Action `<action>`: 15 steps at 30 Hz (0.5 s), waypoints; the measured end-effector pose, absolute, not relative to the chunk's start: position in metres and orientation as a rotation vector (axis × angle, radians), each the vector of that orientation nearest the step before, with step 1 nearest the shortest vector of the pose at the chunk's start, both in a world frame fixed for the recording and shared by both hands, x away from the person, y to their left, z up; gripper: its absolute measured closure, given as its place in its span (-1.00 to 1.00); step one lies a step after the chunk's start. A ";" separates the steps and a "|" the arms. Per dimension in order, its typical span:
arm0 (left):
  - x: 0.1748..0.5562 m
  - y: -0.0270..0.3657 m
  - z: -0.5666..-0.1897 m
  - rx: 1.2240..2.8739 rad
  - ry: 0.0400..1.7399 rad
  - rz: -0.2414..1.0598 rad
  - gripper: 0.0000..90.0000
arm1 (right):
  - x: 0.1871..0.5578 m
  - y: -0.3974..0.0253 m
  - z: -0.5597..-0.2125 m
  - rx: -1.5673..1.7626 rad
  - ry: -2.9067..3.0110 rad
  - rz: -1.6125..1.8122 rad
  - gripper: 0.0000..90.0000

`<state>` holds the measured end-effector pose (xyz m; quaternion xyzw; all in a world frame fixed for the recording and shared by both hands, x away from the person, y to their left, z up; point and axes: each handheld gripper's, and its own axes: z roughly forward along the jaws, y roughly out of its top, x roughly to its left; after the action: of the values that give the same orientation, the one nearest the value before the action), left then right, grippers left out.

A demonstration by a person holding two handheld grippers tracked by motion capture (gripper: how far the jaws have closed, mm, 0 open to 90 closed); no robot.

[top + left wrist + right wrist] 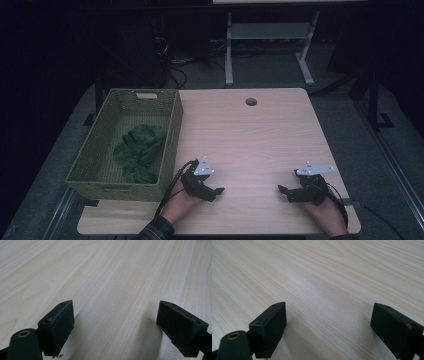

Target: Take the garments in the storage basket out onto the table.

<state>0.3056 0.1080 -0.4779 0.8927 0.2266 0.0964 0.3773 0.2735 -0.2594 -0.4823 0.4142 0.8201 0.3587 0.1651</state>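
Two grippers rest low over the near edge of a pale wooden table (250,135), each held in one of the person's hands that come in from the bottom of the high view. The left gripper (216,192) sits at the near left, just right of a green woven basket (172,125), and its tips point right toward the middle of the table. The right gripper (283,190) sits at the near right and points left, so the two face each other with a stretch of bare wood between them. In the left gripper view the two black jaws stand wide apart with nothing between them, only wood grain under the left gripper (115,322). The right gripper view shows the same: jaws spread wide and empty above the tabletop around the right gripper (328,325). The basket stands along the left edge of the table, reaching from near to far, and its near corner hangs a little past the table's side. Inside it lies a crumpled dark green cloth (139,150), toward the near right part of the basket floor; the light is dim, so it may be more than one piece. A round hole (251,101) marks the far middle of the table.
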 end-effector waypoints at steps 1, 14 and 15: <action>0.306 0.108 -0.478 2.282 0.579 0.247 -0.71 | 0.273 -0.259 -0.482 1.180 2.336 1.022 -0.71; 0.304 0.102 -0.471 2.350 0.595 0.220 -0.70 | 0.273 -0.260 -0.482 1.180 2.339 1.023 -0.71; 0.304 0.102 -0.471 2.350 0.595 0.220 -0.70 | 0.273 -0.260 -0.482 1.179 2.339 1.023 -0.71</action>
<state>0.3045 0.1022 -0.4711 0.9057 0.2292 0.0846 0.3465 0.2730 -0.2597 -0.4823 0.4137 0.8205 0.3589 0.1639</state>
